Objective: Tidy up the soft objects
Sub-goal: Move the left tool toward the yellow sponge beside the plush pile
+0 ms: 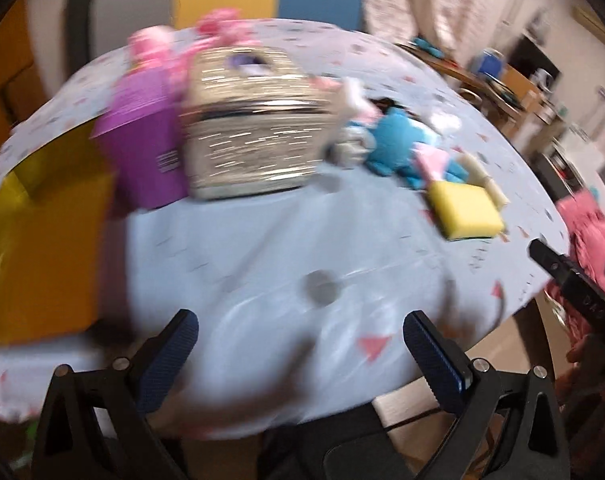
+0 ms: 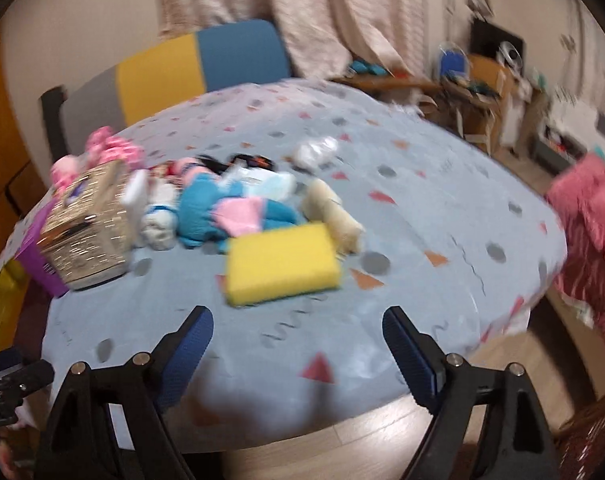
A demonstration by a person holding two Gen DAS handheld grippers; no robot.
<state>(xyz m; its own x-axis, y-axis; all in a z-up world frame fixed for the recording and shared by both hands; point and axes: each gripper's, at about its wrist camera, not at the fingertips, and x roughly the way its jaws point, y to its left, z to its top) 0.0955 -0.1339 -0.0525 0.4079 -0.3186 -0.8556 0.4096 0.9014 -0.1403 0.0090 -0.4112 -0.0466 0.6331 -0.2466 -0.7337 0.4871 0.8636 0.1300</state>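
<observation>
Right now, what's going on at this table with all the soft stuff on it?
A person holds two grippers over a table draped in a light blue patterned cloth. Both the left gripper and the right gripper have open jaws with nothing in them. A yellow sponge, a blue plush toy and other soft items lie loose beside a woven basket, which stands next to a purple container. The sponge lies nearest the right gripper. Nothing has been picked up yet.

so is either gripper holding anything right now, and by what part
Nothing is held. The left gripper and the right gripper both stand open over the tablecloth, with only cloth between their fingers; the yellow sponge lies untouched ahead.
</observation>
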